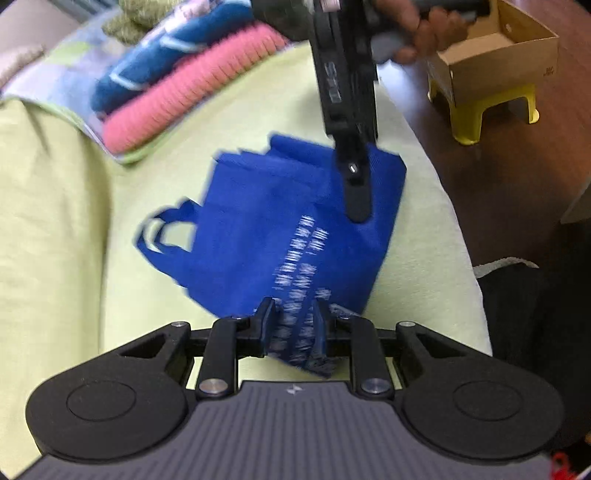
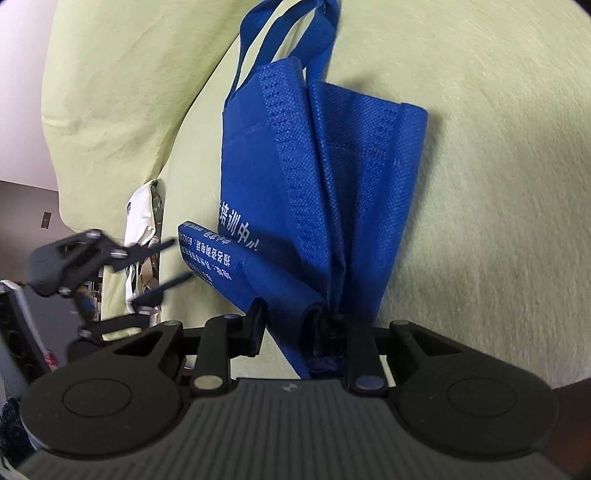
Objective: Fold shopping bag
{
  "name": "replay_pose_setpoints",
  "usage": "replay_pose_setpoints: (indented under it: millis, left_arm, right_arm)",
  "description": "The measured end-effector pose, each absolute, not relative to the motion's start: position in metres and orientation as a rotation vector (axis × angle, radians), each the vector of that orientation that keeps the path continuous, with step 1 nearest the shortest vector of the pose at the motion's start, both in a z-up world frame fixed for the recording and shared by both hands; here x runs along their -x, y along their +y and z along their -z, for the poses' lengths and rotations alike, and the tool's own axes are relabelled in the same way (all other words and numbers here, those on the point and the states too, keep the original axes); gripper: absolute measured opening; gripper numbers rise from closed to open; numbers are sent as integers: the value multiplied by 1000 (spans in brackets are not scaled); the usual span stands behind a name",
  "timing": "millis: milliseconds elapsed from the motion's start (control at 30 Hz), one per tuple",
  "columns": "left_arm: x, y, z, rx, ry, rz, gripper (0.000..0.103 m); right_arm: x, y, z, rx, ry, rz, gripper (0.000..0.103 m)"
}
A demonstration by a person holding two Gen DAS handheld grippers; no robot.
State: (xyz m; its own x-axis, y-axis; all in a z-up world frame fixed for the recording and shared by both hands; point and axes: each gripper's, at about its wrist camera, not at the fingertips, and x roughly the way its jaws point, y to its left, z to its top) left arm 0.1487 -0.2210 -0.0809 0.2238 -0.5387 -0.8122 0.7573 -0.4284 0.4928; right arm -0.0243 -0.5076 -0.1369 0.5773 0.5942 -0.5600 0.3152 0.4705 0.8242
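Observation:
A blue non-woven shopping bag [image 1: 266, 229] with white print lies partly folded on a pale green cushion [image 1: 66, 221], its handles [image 1: 162, 236] pointing left. My left gripper [image 1: 293, 321] is shut on the bag's near printed edge, with bunched fabric filling the gap between its fingers. My right gripper [image 1: 357, 206] comes down from above onto the bag's far right corner. In the right wrist view the right gripper [image 2: 293, 325] is shut on gathered folds of the bag [image 2: 325, 166], handles [image 2: 291, 33] at the top. The left gripper [image 2: 183, 258] straddles the rolled printed edge there.
Folded knitwear, a pink sweater [image 1: 192, 85] under a blue one [image 1: 166, 55], is stacked at the cushion's back left. A cardboard box [image 1: 495, 55] sits on a yellow stool [image 1: 480, 110] on the wooden floor at right. A person's hand [image 1: 424, 33] holds the right gripper.

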Motion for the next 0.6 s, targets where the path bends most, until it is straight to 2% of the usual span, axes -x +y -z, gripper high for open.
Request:
replay_pose_setpoints:
  millis: [33, 100, 133, 200, 333, 433, 500, 533, 567, 600]
  left_arm:
    - [-149, -223, 87, -1374, 234, 1455, 25]
    - [-150, -227, 94, -1337, 276, 1433, 11]
    - [-150, -226, 96, -1318, 288, 1420, 10]
    - [-148, -225, 100, -1283, 306, 1399, 0]
    - [-142, -224, 102, -1277, 313, 1372, 0]
    - [-145, -228, 100, -1266, 348, 1366, 0]
    - [-147, -229, 99, -1258, 358, 1369, 0]
    - [-148, -229, 99, -1256, 362, 1368, 0]
    - [-148, -230, 100, -1256, 364, 1367, 0]
    - [-148, -230, 100, -1257, 365, 1364, 0]
  right_arm:
    - [26, -507, 136, -1111, 988, -205, 18]
    - [27, -508, 135, -1104, 983, -192, 18]
    - [26, -508, 134, -1095, 976, -187, 18]
    - [27, -507, 132, -1087, 951, -171, 18]
    - [41, -495, 125, -1022, 836, -105, 20]
    - [56, -473, 110, -921, 731, 23, 29]
    - [65, -453, 93, -766, 683, 185, 53]
    - [70, -442, 84, -666, 660, 284, 58]
    - [73, -431, 76, -546, 644, 359, 57]
    - [75, -418, 70, -434, 624, 374, 46]
